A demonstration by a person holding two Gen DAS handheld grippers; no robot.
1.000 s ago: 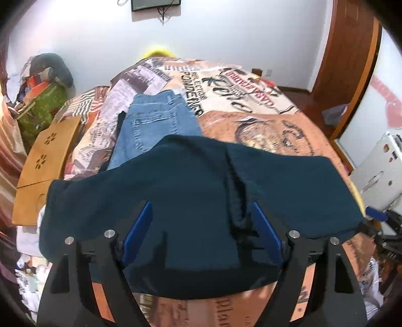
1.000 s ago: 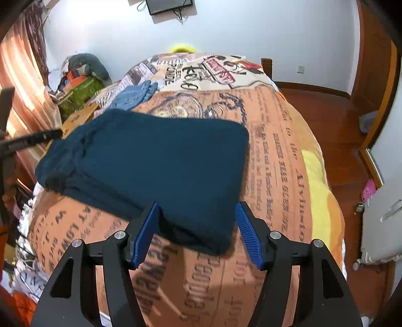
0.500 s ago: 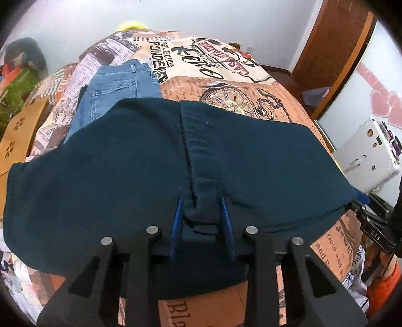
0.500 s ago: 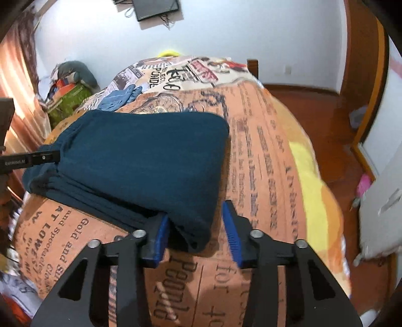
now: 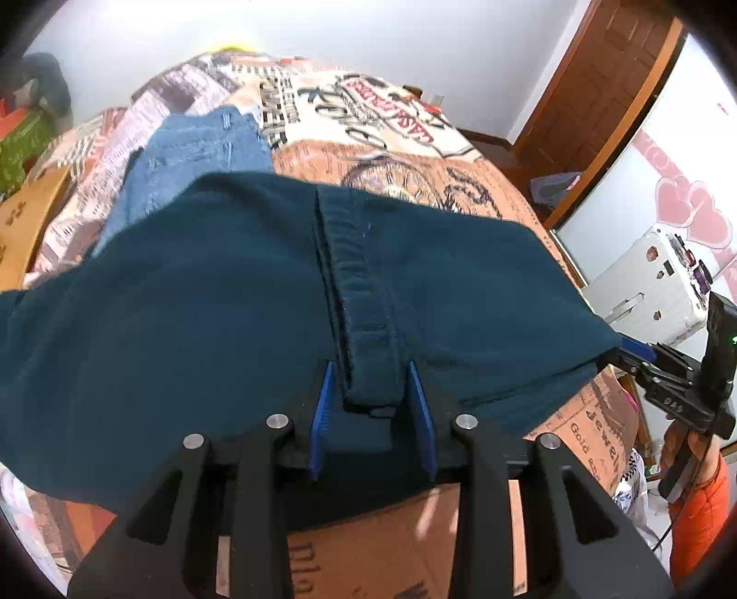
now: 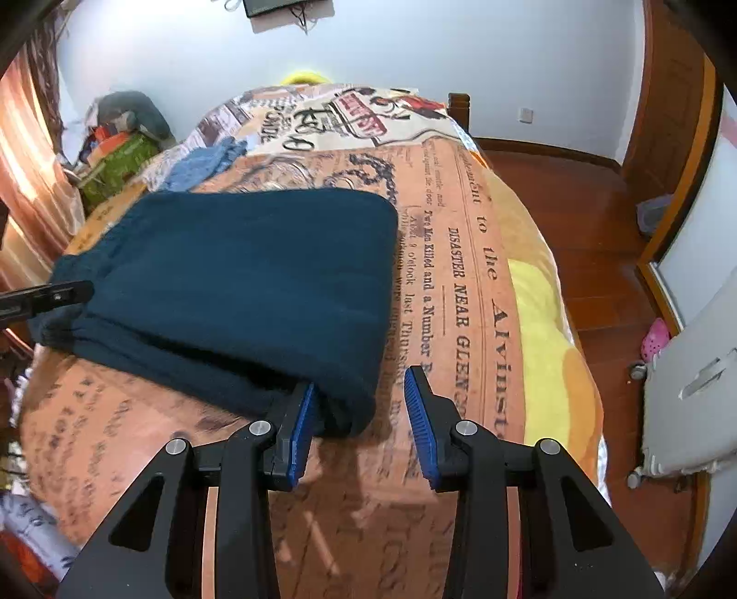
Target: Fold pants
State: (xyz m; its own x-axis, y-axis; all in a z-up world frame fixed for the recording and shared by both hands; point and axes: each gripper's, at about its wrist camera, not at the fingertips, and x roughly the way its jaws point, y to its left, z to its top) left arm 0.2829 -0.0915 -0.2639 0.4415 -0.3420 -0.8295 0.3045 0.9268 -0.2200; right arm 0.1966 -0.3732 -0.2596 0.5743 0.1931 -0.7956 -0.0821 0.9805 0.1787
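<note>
Teal fleece pants (image 5: 207, 322) lie folded across the near end of a bed (image 6: 483, 276), on a bedspread printed like old newspaper in orange and cream. Seen from the left wrist, the left tool (image 5: 372, 405) has its blue pads (image 5: 322, 405) closed in on the gathered waistband (image 5: 368, 299) that runs down the middle of the fold, the band pinched between them. Seen from the right wrist, the right tool (image 6: 361, 414) sits at the near right corner of the folded pants (image 6: 239, 276); its left pad (image 6: 299, 433) touches the cloth edge, its right pad stands clear over the bedspread, and the fingers are apart with nothing squeezed between them. The same tool shows at the right edge of the left view (image 5: 663, 373), at the corner of the cloth.

Beyond the teal fold a pair of blue jeans (image 5: 193, 156) lies farther up the bed, partly covered by the pants' far edge. A wooden board with cut-out flower shapes (image 5: 23, 221) lies at the bed's left side, near a green bag (image 6: 119, 166) and a heap of clothes. A white suitcase (image 5: 654, 281) stands on the wooden floor (image 6: 599, 258) to the right, by a brown door (image 5: 608, 92). A dark screen hangs on the far wall (image 6: 276, 7).
</note>
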